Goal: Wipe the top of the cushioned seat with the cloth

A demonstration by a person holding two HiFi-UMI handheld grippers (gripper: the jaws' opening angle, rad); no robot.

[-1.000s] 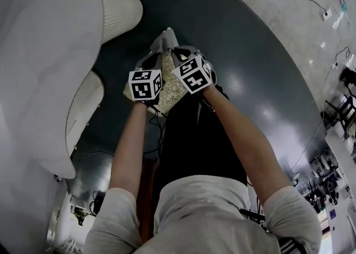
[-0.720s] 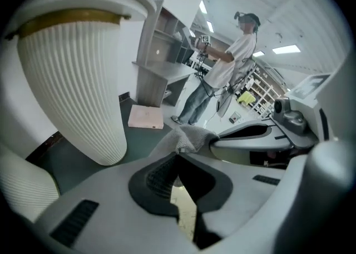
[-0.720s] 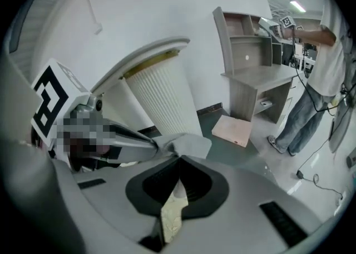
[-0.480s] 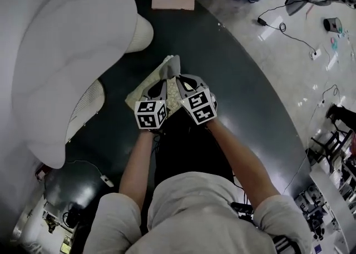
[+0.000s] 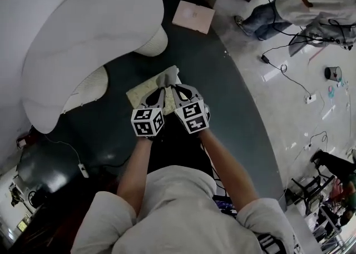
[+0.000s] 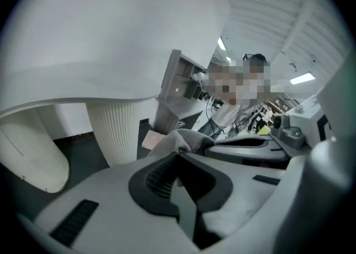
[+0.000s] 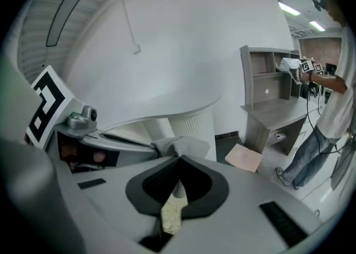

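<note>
Where left claw (image 5: 159, 88) and right claw (image 5: 173, 88) clamp it, cloth (image 5: 142, 90) is hidden.

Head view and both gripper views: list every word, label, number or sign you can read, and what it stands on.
No readable text anywhere.
Left marker cube and right marker cube: square black-and-white codes, no letters.
Pink board: a faint mark, too small to read.
Cloth: no print visible.

The cloth (image 5: 143, 90) is grey on one face and pale yellow with speckles on the other. The cushioned seat (image 5: 83, 36) is plain white, and its base (image 5: 151, 43) is cream with fine ribbing. The left gripper (image 5: 158, 89) and right gripper (image 5: 177, 89) are light grey, with black-and-white square markers on their cubes. The mat (image 5: 222, 91) is dark slate, and the board (image 5: 193, 16) is pink.
</note>
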